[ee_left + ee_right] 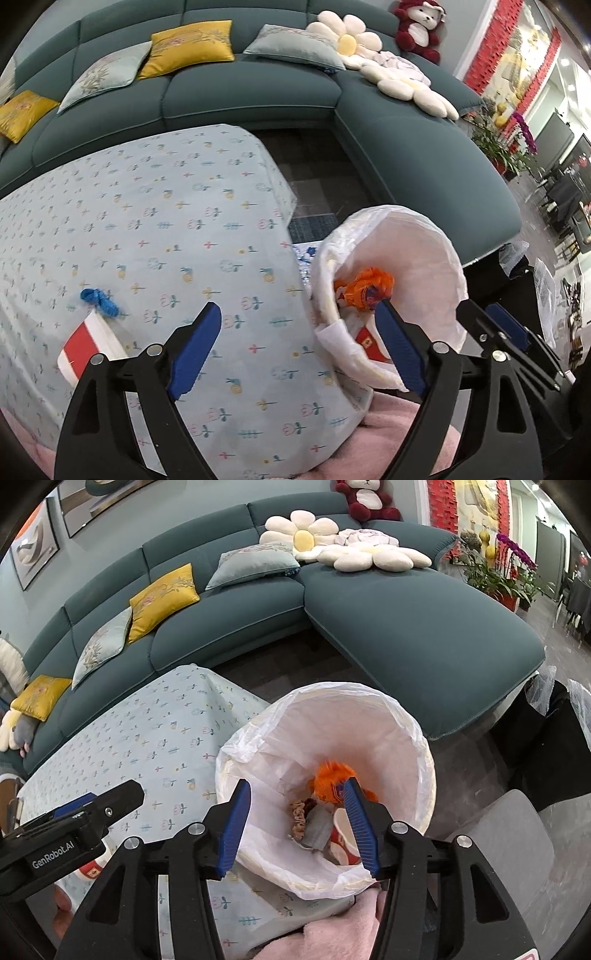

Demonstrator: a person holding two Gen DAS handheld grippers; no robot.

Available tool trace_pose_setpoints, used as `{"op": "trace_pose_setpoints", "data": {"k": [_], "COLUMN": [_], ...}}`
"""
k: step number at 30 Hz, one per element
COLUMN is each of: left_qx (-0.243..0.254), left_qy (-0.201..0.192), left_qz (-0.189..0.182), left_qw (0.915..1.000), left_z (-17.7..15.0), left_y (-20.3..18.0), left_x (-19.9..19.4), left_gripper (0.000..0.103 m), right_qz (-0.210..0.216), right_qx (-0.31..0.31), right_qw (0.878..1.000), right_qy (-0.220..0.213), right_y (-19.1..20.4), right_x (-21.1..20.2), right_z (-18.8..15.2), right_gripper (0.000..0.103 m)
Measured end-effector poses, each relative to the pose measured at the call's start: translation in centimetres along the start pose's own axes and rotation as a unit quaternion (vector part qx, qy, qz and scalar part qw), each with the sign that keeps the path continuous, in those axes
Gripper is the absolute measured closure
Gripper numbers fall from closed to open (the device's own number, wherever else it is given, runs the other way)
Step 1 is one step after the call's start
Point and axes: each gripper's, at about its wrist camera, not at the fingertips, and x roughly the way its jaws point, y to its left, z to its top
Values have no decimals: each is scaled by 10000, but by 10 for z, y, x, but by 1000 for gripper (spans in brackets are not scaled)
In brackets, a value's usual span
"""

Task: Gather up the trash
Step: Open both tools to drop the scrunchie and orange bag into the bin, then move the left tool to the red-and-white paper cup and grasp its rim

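the bin (413,734), lined with a white bag, is stood just off the tabletop's (155,206) corner so trash can be dropped straight in. the right tongs (295,823) are held apart and empty over its mouth, above orange trash (328,775) inside. the left tongs (295,347) are spread wide, empty. blue trash (99,301) and a red-and-white packet (88,343) are left on the tabletop's near side.

A cloth-covered table (155,229) stands before the sofa (258,96), with a lined bin (413,738) just beside its right corner. On the table's left part lie a yarn scrap (99,300) and, nearer, a carton (88,343) — close together. In the bin lies mixed trash (325,812), a tuft (330,771) behind it.
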Motion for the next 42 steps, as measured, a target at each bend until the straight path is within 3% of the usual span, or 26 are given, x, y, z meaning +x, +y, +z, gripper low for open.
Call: {"op": "trace_pose_setpoints", "data": {"k": [17,26,34,36,38,42], "left_qx": [-829,-1569,-1874,-1933,-2006,-2112], "left_qy": [114,410,591,669,725,762], "left_qz": [765,1610,1764,1675,1522,1295], "left_qw": [9935,9735,9645,9644,9651,9658], "left_z": [-23,-51,-71,-76,-78,-81], "left_y": [94,153,180,187,191,202], "left_x": [-16,-20,-10,-6,-5,-3], "left_gripper": [16,16,16,20,34,52], "right_qz": [373,567,695,709,707,723], "right_qx": [-692,-1039,-1267,-1318,-1352,-1350], "right_qw": [9968,9924,9879,9868,9860,9850], "right_qy": [121,349,566,615,673,800], "right_y": [81,121,147,153,157,162], "right_x": [-4,4,14,17,20,27], "right_z": [-17,-37,-55,-60,-64,-71], "right_gripper": [48,48,48,48,48,48]}}
